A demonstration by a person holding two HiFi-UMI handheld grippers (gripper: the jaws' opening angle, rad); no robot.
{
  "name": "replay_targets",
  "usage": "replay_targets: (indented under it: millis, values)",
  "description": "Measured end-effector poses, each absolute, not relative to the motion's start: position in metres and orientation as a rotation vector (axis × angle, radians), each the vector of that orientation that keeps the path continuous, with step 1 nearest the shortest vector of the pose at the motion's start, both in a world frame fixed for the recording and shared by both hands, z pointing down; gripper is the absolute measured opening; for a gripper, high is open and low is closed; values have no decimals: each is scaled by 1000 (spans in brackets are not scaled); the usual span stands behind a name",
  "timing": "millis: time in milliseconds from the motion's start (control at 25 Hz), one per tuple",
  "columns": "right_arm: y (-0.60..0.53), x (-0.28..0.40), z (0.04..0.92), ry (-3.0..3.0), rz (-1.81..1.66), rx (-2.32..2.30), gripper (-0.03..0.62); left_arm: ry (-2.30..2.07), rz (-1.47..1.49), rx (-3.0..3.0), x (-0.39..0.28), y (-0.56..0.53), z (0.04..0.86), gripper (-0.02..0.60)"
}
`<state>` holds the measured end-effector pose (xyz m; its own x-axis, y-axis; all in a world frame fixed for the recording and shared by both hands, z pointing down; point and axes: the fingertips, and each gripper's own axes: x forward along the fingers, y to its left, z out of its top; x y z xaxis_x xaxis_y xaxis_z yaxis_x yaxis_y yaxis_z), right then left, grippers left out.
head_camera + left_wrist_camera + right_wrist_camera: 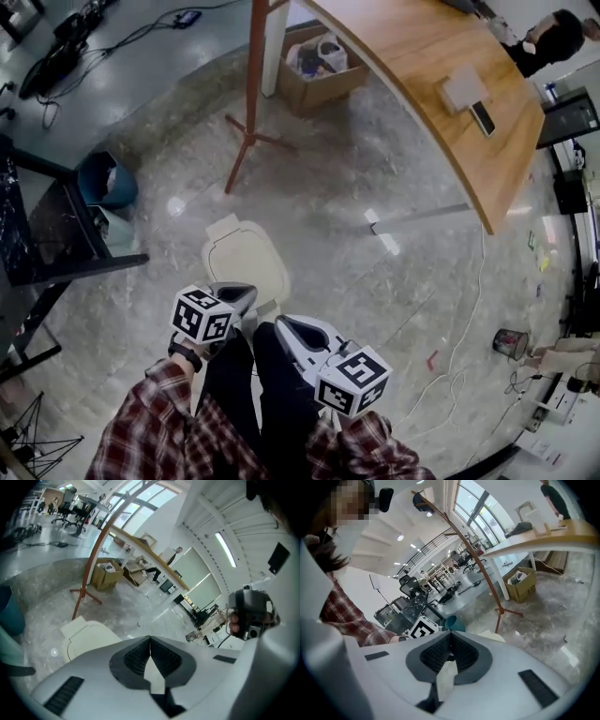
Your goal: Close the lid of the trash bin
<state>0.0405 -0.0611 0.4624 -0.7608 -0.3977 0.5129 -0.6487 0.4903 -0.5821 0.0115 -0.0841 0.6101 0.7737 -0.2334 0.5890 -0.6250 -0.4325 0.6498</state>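
A cream trash bin (246, 258) stands on the stone floor just ahead of my legs, its lid lying flat on top. My left gripper (244, 294) hovers at the bin's near edge with its jaws closed together and nothing held. Just right of it and nearer to me, my right gripper (287, 327) is also shut and empty. In the left gripper view the bin (89, 637) shows low at the left, beyond the left gripper (150, 640). The right gripper view shows only a sliver of the bin (493, 635) past the right gripper (450, 634).
A red-brown coat stand (249, 122) rises beyond the bin, with a cardboard box (317, 73) behind it. A curved wooden table (441, 89) spans the upper right. A blue bin (105, 180) and a black desk (42, 239) are at the left. Cables (466, 319) and a small can (509, 343) lie at the right.
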Motion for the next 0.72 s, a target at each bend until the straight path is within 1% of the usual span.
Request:
replay_targets:
  millis: [200, 400, 560, 720]
  values:
    - [-87, 18, 389, -2544, 989, 863, 12, -784, 327, 2179, -3, -117, 486, 11]
    - [-90, -3, 318, -2636, 828, 812, 12, -932, 172, 2319, -26, -118, 370, 12]
    - [-83, -16, 265, -2714, 692, 782, 12, -1059, 47, 2403, -49, -106, 293, 11]
    - [-68, -20, 220, -2785, 587, 731, 12, -1101, -45, 2474, -53, -81, 232, 11]
